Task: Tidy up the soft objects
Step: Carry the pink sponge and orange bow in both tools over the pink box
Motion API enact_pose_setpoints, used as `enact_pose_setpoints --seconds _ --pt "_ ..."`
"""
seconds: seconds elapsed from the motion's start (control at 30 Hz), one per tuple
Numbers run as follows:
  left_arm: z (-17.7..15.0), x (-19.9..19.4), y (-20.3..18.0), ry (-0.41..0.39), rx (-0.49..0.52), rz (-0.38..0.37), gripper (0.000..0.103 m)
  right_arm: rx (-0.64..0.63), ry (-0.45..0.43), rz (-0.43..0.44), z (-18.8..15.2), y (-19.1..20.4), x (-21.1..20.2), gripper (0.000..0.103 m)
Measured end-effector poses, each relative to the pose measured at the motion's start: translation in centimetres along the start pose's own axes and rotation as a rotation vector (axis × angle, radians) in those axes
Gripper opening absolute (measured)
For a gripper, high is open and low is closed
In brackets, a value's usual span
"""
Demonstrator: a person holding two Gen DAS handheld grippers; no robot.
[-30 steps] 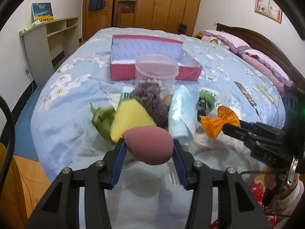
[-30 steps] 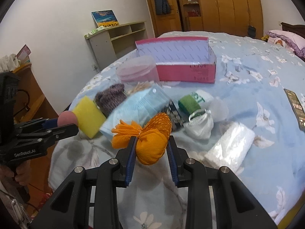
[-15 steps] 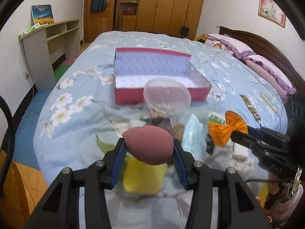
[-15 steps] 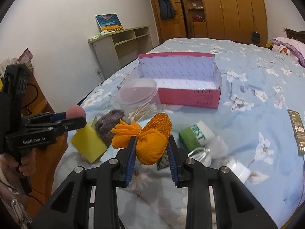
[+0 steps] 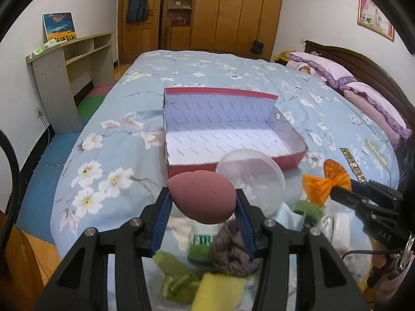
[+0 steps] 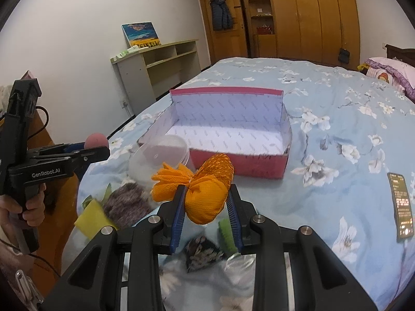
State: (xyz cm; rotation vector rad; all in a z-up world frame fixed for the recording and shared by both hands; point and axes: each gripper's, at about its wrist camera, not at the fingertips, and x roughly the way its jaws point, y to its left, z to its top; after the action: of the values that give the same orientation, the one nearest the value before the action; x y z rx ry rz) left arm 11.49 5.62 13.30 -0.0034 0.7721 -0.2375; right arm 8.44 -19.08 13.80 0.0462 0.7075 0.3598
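- Between the blue pads of the left gripper (image 5: 203,204): a pink egg-shaped sponge (image 5: 202,197), clamped at its sides and held off the bed, just short of the box's near wall.
- Between the pads of the right gripper (image 6: 206,208): an orange mesh pouch (image 6: 205,194) with a frilled tied end, pinched narrow and likewise clear of the bedding.
- Destination, as judged: a red box (image 6: 259,167) with a white patterned lining, open-topped and holding nothing, lying on the blue floral bedspread (image 5: 109,160) directly ahead of both grippers.
- Step in hand, as judged: carrying two picked soft items toward the box.
- Next move calls for: bringing each load over the near wall, lowering it inside, then parting the jaws.
- Obstacle: a clear plastic tub (image 5: 250,173) on its side just before the near wall, between the grippers and the box; the sponge's path passes beside it.
- Remaining pile beneath the grippers: a grey woolly item (image 5: 232,254), a yellow sponge (image 6: 92,219), a green ribbon (image 5: 176,280), other pieces blurred.
- Edges and room: the box's back flap stands tall, its near wall low; open bedspread surrounds the box; a dark phone (image 6: 400,204) lies well apart toward the right.
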Motion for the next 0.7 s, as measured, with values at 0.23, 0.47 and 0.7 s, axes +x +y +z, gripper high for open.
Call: enact_pose_setpoints --seconds 0.23,0.47,0.7 --pt "2.7 1.9 0.6 -0.002 -0.006 0.0 0.05 -0.016 -0.01 -0.032 2.3 -0.9 1.4 0.032" --pt "5.3 4.4 0.7 -0.001 0.001 0.009 0.051 -0.021 -0.014 -0.061 4.2 -1.8 3.2 0.032" --pt "7.0 7.2 0.3 0.02 0.016 0.008 0.051 -0.003 -0.01 -0.092 5.5 -3.3 5.1 0.032"
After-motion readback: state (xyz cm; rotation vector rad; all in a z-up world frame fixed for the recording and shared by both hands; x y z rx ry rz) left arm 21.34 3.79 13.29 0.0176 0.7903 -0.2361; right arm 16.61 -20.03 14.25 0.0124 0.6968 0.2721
